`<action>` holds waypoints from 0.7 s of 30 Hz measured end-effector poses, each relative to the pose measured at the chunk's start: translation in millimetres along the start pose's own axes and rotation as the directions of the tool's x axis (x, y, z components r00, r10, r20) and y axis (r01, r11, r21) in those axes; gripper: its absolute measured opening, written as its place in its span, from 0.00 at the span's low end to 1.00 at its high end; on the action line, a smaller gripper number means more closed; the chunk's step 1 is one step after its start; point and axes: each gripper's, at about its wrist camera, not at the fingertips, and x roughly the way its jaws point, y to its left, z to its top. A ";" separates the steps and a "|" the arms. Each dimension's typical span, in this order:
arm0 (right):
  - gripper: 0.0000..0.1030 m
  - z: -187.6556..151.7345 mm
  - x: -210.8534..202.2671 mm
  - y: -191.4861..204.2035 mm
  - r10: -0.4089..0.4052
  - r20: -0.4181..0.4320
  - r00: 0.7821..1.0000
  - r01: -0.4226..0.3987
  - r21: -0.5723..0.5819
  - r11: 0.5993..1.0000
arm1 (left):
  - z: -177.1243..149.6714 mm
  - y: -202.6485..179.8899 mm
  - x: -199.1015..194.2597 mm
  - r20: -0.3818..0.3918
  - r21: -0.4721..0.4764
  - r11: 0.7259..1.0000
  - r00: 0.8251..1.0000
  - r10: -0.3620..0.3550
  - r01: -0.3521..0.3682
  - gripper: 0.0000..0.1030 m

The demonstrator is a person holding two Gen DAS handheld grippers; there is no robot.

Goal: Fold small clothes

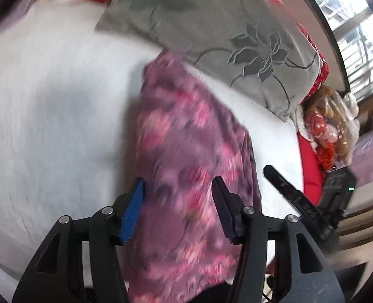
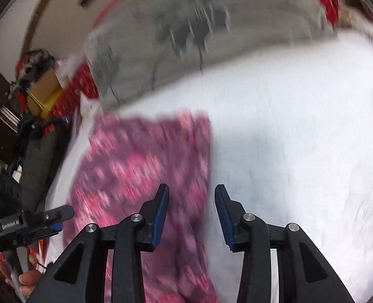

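Both grippers, left gripper and right gripper, are hanging with jaws apart, gripping nothing, above the pink floral garment lying on the white bedsheet. I am aiming for its near corners, pinching cloth only, lifting evenly.

A white bed sheet fills the middle. A grey floral pillow lies at twelve o'clock, a daylit barred window at two o'clock.
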 end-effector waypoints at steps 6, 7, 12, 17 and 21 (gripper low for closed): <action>0.36 25.1 36.5 30.4 0.010 -0.010 1.000 -0.011 -0.148 0.989 | 45.6 -8.9 51.9 0.031 0.072 0.980 0.982 0.185 -0.186 0.51; 0.35 27.1 47.1 30.4 -0.008 -0.016 1.000 0.005 -0.163 0.987 | 48.5 -5.6 60.9 0.022 0.082 0.975 0.978 0.205 -0.206 0.52; 0.28 33.8 88.1 18.9 -0.064 -0.039 0.997 0.057 -0.162 0.985 | 59.8 5.7 93.3 -0.027 0.075 0.971 0.973 0.230 -0.227 0.65; 0.32 42.4 65.9 26.5 -0.051 -0.076 0.996 0.038 -0.168 0.985 | 58.3 14.3 56.3 -0.023 0.047 0.986 0.987 0.159 -0.158 0.60; 0.36 7.6 25.6 35.1 0.054 -0.126 0.990 -0.087 -0.273 0.958 | 17.6 4.6 25.5 0.075 0.166 0.957 0.971 0.228 -0.237 0.60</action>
